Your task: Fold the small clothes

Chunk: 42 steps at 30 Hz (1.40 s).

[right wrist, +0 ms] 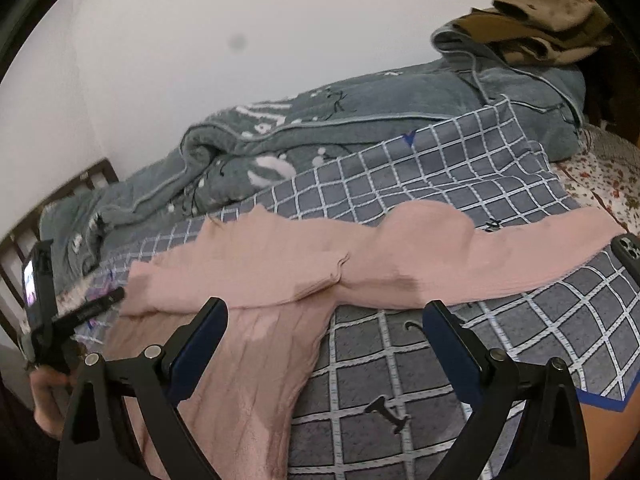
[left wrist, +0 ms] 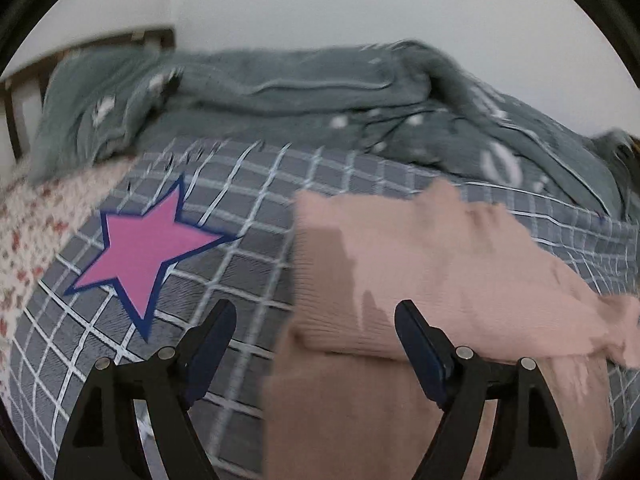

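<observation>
A pink knit garment [left wrist: 420, 248] lies spread on the grey checked bed cover [left wrist: 240, 216], with one part folded over another. My left gripper [left wrist: 315, 306] hovers open over the garment's left edge, nothing between its fingers. In the right wrist view the same pink garment [right wrist: 280, 272] stretches across the cover [right wrist: 440, 360], a long sleeve running out to the right. My right gripper [right wrist: 326, 306] stands wide open above the garment's lower right edge, holding nothing. The left gripper [right wrist: 80, 312] shows at that view's left edge, by the garment's end, held in a hand [right wrist: 44, 396].
A rumpled grey-green blanket [right wrist: 360, 128] fills the back of the bed, with a pillow [left wrist: 88, 112] and a wooden headboard [left wrist: 24, 92] to the left. Brown clothes [right wrist: 552, 32] sit piled at the far right. A phone [right wrist: 628, 248] lies by the sleeve's end. A floral sheet [left wrist: 28, 232] edges the cover, which bears a pink star [left wrist: 144, 252].
</observation>
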Each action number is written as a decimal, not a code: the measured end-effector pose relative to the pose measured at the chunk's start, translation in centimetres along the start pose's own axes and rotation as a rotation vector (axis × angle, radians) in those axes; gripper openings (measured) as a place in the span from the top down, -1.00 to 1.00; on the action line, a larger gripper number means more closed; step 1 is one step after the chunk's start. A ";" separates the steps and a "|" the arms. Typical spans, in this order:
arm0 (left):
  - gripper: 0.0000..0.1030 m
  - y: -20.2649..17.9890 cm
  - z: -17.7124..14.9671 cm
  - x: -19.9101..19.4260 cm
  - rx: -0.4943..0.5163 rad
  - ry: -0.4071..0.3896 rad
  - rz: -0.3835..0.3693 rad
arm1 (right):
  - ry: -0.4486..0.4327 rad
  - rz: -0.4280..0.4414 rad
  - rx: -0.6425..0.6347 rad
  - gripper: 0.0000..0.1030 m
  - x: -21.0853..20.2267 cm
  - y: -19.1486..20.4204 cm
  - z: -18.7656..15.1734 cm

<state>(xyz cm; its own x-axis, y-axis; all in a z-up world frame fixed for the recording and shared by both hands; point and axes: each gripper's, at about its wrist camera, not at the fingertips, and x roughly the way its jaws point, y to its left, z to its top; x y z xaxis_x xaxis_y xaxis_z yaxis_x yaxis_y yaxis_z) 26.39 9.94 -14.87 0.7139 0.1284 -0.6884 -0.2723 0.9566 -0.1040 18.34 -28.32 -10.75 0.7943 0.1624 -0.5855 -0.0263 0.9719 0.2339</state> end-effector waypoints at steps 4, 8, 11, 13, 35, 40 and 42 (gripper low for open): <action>-0.14 2.0 0.9 3.1 -0.065 0.085 -0.104 | 0.025 -0.020 -0.051 -0.89 1.0 1.3 -0.4; 0.05 1.7 1.4 5.4 -0.112 0.128 -0.163 | 0.035 -0.025 -0.075 -0.89 1.6 1.9 -0.5; 0.72 1.2 1.5 5.9 -0.086 0.111 -0.162 | 0.046 -0.024 -0.074 -0.89 2.1 2.0 -0.5; 0.74 2.0 1.7 5.4 -0.126 0.066 -0.129 | 0.055 -0.023 -0.075 -0.89 2.2 1.9 -0.5; -0.26 -1.1 0.6 5.5 0.066 0.064 0.058 | 0.034 -0.310 0.016 -0.03 -2.4 -15.2 3.1; -0.30 -1.4 0.5 5.6 0.073 0.067 0.066 | 0.071 -0.292 0.107 -0.03 -1.2 -19.8 2.3; -0.31 -1.5 0.5 5.6 0.078 0.067 0.066 | 0.093 -0.279 0.140 -0.03 -0.1 -21.1 2.2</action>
<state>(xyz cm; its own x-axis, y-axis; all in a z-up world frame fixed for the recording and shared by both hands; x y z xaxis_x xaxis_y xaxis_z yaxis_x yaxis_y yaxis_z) 31.11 9.40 -18.25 0.6508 0.1768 -0.7383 -0.2647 0.9643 -0.0024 20.13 -49.17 -13.93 0.6999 -0.0854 -0.7091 0.2731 0.9494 0.1552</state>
